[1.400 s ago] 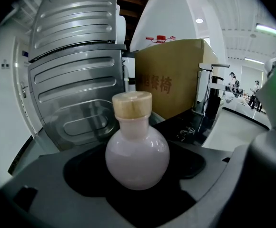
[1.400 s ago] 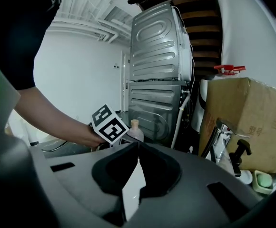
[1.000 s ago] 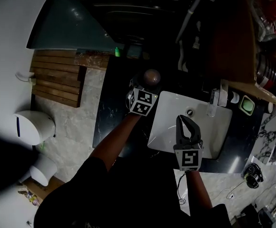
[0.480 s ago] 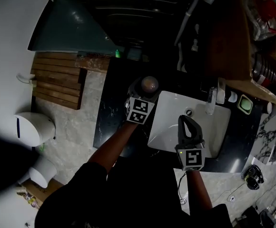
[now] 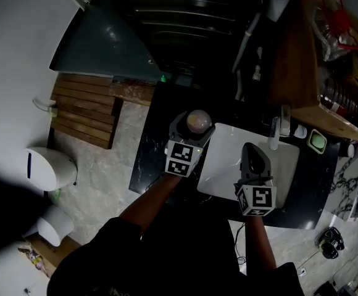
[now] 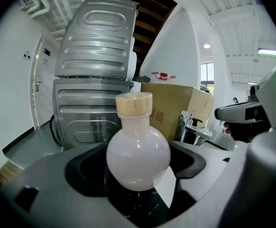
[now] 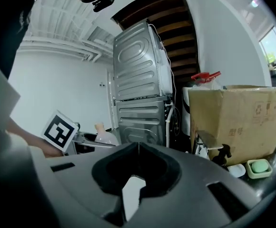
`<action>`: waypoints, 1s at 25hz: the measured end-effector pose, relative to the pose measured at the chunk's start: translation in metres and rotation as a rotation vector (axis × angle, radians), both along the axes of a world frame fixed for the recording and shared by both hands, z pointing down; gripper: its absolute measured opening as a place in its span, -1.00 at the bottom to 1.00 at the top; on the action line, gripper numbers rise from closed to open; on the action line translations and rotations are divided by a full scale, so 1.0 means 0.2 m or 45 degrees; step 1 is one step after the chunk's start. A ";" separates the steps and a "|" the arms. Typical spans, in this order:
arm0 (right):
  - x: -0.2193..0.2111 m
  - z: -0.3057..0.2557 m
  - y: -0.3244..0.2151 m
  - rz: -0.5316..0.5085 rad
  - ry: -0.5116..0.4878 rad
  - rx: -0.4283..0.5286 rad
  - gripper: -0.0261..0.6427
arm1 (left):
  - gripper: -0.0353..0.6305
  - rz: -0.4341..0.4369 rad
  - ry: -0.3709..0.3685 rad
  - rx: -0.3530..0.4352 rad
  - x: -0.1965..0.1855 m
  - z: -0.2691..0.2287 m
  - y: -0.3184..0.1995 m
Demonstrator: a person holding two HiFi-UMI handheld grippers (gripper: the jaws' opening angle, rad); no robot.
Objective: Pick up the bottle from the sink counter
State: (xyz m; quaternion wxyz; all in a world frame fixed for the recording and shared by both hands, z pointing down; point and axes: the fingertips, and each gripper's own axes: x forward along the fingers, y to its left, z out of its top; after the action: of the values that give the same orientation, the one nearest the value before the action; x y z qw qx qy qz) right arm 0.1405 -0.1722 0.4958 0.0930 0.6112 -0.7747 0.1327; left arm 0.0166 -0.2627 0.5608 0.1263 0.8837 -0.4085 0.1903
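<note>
**While the left hand-held gripper clasps the bottle, the right one hangs shut over the sink**

Where the dark marbled table point(image 5: 149, 147) meets the left edge of the white sink point(image 5: 225, 165), the left hand-held gripper point(image 5: 192, 127) is clenched on the bottle point(image 6: 138, 156). Its own view shows the two jaws pressed against either side of the round, milky-pink belly. The bottle stands upright between them, its beige stopper point(image 6: 134, 104) uppermost. Beneath the belly the black table surface and a white corner of the sink are visible. No view settles whether the base is touching the table or just clear of it.

Seen from the head view, the bottle's pale top sits just ahead of the left marker cube point(image 5: 182, 158), above the table's back left portion.

Over the sink basin, the right hand-held gripper point(image 5: 250, 152) grasps nothing. Its jaws are pressed together along a thin seam, with only the pale basin showing below them. It is well apart from the bottle, on the bottle's right.

Behind the sink stands a chrome faucet point(image 5: 276, 131). A cardboard box point(image 7: 242, 122) rises past it, with a green soap in a dish point(image 7: 259, 167) at its foot. A grey ribbed metal unit point(image 6: 95, 80) fills the background behind the bottle.
</note>
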 end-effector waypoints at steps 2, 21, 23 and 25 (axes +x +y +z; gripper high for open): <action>0.01 -0.03 0.01 0.000 0.000 0.010 -0.81 | 0.24 -0.002 0.006 0.013 -0.01 -0.08 0.05; 0.03 -0.24 0.22 -0.001 0.036 0.083 -0.81 | 0.24 -0.043 0.037 0.135 -0.07 -0.45 0.47; 0.05 -0.25 0.24 0.011 0.041 0.087 -0.81 | 0.24 -0.050 0.036 0.152 -0.08 -0.48 0.49; 0.07 -0.25 0.26 0.020 0.046 0.085 -0.81 | 0.24 -0.057 0.033 0.160 -0.09 -0.50 0.51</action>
State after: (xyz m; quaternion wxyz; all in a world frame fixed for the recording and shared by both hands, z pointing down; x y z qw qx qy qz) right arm 0.1544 -0.1204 0.4455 0.0853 0.6222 -0.7722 0.0963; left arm -0.0023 -0.1608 0.4617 0.0801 0.8829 -0.4377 0.1501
